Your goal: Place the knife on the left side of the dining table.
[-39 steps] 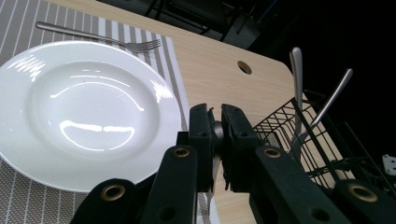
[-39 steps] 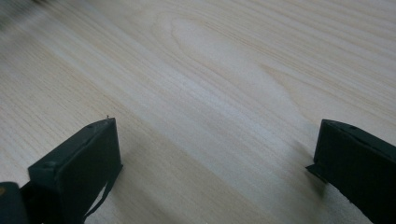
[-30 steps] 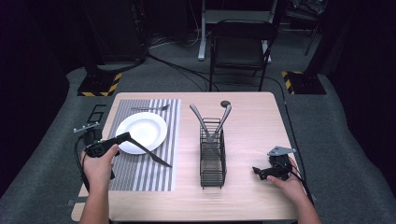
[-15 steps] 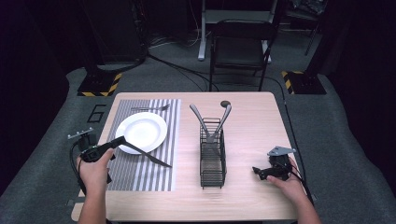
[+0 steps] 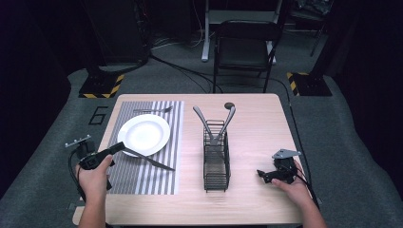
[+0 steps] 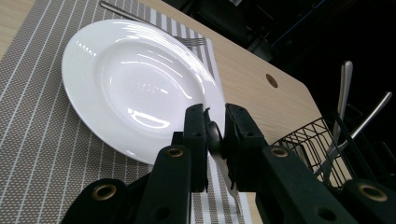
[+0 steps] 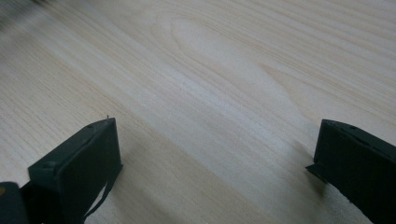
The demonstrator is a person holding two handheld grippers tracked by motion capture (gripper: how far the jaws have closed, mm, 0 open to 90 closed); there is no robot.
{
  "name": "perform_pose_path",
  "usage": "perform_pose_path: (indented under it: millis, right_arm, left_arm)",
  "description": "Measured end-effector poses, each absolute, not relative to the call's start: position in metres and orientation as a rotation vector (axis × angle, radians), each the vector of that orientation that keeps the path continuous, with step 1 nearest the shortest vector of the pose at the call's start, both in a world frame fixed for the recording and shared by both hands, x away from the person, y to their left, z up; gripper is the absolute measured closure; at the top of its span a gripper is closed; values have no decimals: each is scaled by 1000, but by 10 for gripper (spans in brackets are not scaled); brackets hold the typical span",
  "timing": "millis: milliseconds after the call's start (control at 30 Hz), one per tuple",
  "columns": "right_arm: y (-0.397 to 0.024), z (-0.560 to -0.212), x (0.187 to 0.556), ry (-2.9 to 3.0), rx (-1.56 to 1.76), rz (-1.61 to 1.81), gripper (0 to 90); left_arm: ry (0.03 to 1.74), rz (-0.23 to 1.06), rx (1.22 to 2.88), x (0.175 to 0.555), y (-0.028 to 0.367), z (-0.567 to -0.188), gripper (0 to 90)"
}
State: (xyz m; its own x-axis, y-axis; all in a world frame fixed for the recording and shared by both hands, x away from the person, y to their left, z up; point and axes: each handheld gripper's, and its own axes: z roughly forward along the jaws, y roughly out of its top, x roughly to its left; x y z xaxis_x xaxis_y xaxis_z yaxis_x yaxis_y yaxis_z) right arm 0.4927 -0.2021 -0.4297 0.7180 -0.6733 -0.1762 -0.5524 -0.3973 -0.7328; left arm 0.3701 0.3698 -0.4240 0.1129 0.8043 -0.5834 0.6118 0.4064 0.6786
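Presently, lower left of the high view: one left gripper [image 5: 114, 148], jaws clamped on the handle of one knife [image 5: 151, 161], though they have just been easing apart. Knife long axis runs diagonally, blade tip toward lower right, over one striped placemat [image 5: 142, 175]. Lower right: one right gripper [image 5: 260, 174], jaws apart over bare tabletop [image 5: 256, 118]. Farther: one white plate [image 5: 143, 135], one wire basket [image 5: 216, 156] holding two utensils, one fork [image 5: 152, 110].

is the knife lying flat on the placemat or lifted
Partly lifted: the left gripper grips the knife handle; whether its tip touches the placemat, cannot tell.

Left gripper [image 5: 116, 147] fingers nearly closed, just easing apart; right gripper [image 5: 261, 174] fingers wide.
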Motion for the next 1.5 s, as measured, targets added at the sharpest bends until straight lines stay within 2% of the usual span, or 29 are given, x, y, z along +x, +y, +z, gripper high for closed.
perform_pose_path:
  millis: [933, 1500]
  right_arm:
    - [-202, -430, 493, 927, -2099, -188, 0]
    - [-202, -430, 493, 928, -2099, -188, 0]
  left_arm:
    - [1705, 187, 1165, 364, 398, -485, 719]
    - [1774, 180, 1132, 366, 401, -504, 694]
